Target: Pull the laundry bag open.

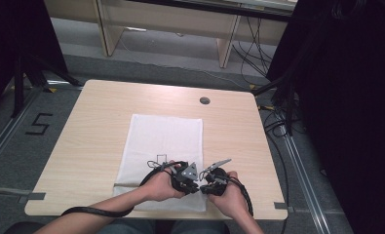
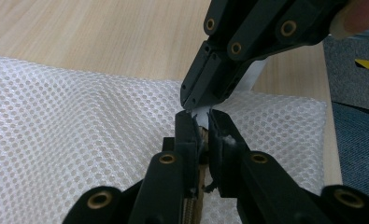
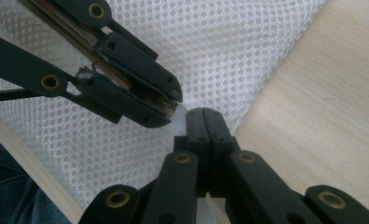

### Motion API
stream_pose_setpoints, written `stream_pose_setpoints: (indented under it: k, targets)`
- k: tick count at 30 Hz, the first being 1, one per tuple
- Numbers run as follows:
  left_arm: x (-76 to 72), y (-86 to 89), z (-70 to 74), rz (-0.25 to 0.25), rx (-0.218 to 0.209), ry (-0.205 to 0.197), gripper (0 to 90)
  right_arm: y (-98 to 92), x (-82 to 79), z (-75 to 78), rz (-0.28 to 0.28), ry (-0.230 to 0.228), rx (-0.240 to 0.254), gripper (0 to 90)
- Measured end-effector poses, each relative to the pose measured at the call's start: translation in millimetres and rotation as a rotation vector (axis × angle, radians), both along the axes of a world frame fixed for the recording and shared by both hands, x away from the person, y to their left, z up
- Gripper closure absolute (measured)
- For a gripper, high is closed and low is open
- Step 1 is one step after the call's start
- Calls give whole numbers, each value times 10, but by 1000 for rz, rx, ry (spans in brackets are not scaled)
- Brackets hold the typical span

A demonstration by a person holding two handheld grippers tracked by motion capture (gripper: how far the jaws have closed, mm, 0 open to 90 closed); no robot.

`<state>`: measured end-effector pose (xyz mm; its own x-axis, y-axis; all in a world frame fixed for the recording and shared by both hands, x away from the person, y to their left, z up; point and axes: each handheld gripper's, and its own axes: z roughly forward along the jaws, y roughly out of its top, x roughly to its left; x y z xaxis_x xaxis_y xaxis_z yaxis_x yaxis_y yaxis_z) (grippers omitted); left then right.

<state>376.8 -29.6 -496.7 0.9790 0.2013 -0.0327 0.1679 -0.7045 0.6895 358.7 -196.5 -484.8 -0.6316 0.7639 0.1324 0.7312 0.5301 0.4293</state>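
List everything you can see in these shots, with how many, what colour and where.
Mesh cloth: one, white, flat on the table, reaching its near edge.
Strip: one, small, pale, pinched between the two grippers' tips, above the cloth.
Table: one, light wood, centre.
Cable hole: one, dark, round, far side of the table.
Floor marking: one, black "5", left of the table.
Shelving: light wood, beyond the table.
Left gripper: black, shut on the strip.
Right gripper: black, shut on the strip.
Hands: two, near edge.
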Motion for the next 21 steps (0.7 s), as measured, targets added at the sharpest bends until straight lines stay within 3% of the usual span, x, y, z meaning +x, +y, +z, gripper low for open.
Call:
stream_pose_setpoints:
  k: [2,3,12,16,21]
  targets:
    - [-5,0,3,1,-1,0,825,21,-13,11,-16,16,-15,900]
    - [-6,0,6,-1,-1,-4,826,19,-3,8,1,3,-23,900]
    - [-22,35,39,-15,34,-18,827,14,7,7,3,7,-20,900]
    - [-14,89,40,-10,19,-16,826,12,11,7,8,6,-19,900]
    - [-17,91,33,-3,11,-3,826,15,1,14,-24,27,-22,900]
